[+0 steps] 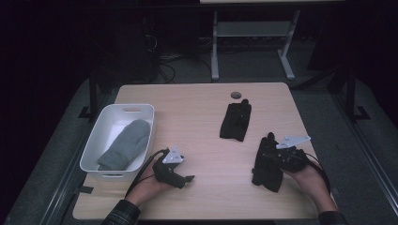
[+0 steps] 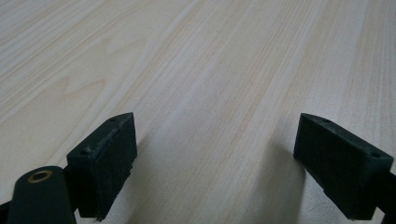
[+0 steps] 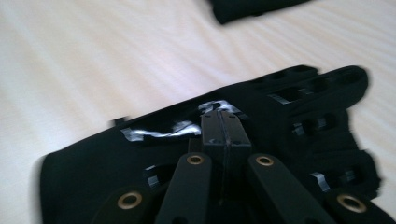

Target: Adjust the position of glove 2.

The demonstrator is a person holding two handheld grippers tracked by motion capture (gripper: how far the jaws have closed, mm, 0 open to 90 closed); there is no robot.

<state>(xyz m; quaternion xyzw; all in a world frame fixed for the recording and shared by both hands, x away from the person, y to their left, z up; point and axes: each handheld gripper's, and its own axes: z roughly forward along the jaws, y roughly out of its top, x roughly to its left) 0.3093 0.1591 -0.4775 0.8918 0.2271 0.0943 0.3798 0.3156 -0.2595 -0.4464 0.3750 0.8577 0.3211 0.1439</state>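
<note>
A black glove [image 1: 266, 169] [image 3: 93, 177] lies at the table's front right, fingers pointing away from the person. My right gripper [image 1: 272, 153] [image 3: 225, 133] is shut on the fabric of its back, jaws pressed flat together. A second black glove [image 1: 236, 121] [image 3: 252, 7] lies flat farther back, near the middle. My left gripper [image 1: 187, 179] [image 2: 215, 163] rests low over bare wood at the front left, open, with nothing between its fingers [image 2: 107, 158].
A white bin [image 1: 94, 140] at the left edge holds a grey mitten [image 1: 124, 143]. A round cable hole [image 1: 235, 95] sits near the table's far edge. Beyond the table [image 1: 197, 108] stand a desk frame and cables on a dark floor.
</note>
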